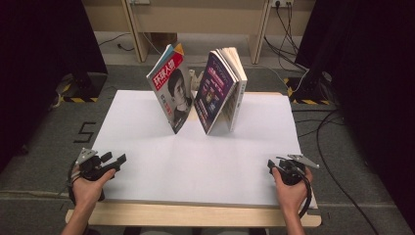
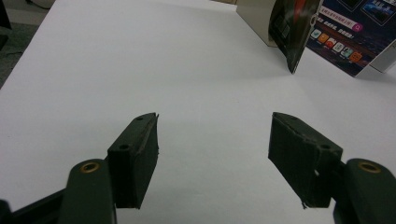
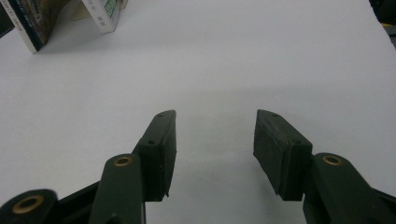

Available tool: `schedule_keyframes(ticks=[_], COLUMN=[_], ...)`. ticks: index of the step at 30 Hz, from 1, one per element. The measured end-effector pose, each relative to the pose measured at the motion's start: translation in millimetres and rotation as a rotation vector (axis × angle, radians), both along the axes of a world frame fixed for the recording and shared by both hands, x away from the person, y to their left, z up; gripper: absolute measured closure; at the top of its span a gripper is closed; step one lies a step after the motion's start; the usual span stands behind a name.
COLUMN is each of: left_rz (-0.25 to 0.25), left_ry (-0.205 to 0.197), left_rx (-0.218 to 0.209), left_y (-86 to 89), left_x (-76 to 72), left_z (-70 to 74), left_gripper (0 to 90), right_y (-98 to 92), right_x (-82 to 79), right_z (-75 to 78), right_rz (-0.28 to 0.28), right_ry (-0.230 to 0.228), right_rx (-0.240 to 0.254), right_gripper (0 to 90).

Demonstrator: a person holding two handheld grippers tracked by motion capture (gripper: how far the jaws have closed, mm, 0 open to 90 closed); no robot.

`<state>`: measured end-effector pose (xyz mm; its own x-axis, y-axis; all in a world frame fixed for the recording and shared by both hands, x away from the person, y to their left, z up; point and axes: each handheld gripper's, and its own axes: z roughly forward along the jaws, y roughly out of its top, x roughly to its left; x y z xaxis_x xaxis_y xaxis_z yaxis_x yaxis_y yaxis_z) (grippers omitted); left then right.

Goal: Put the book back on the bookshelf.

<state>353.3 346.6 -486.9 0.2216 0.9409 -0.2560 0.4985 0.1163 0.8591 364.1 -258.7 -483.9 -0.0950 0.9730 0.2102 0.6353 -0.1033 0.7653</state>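
Note:
Two magazines stand upright and lean at the far middle of the white table top (image 1: 147,147). The left magazine (image 1: 171,88) has a red cover with a portrait. The right one (image 1: 218,90) has a dark purple cover and fanned pages. My left gripper (image 1: 119,160) rests low at the near left of the table, open, with nothing between its fingers (image 2: 135,154). My right gripper (image 1: 272,165) sits at the near right, also open and empty, its fingers (image 3: 161,149) above bare white surface. Both magazines are well away from the grippers.
A wooden strip (image 1: 195,215) edges the table's near side. Black curtains hang at both sides. Cables (image 1: 333,142) trail on the grey floor at the right. A wooden bench frame (image 1: 195,19) stands behind the table.

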Motion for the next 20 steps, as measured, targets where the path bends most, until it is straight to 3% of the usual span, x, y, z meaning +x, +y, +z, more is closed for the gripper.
schedule_keyframes(ticks=[20], left_rz=[-0.012], left_ry=[0.021], left_rx=[-0.001], left_y=[-1.5], left_x=[1.4], left_z=[-2.9], left_gripper=[31.8], right_y=[-5.2], right_x=[-2.5], right_z=[-5.7], right_rz=[-0.019], right_ry=[0.009], right_rx=[0.008], right_gripper=[49.0])
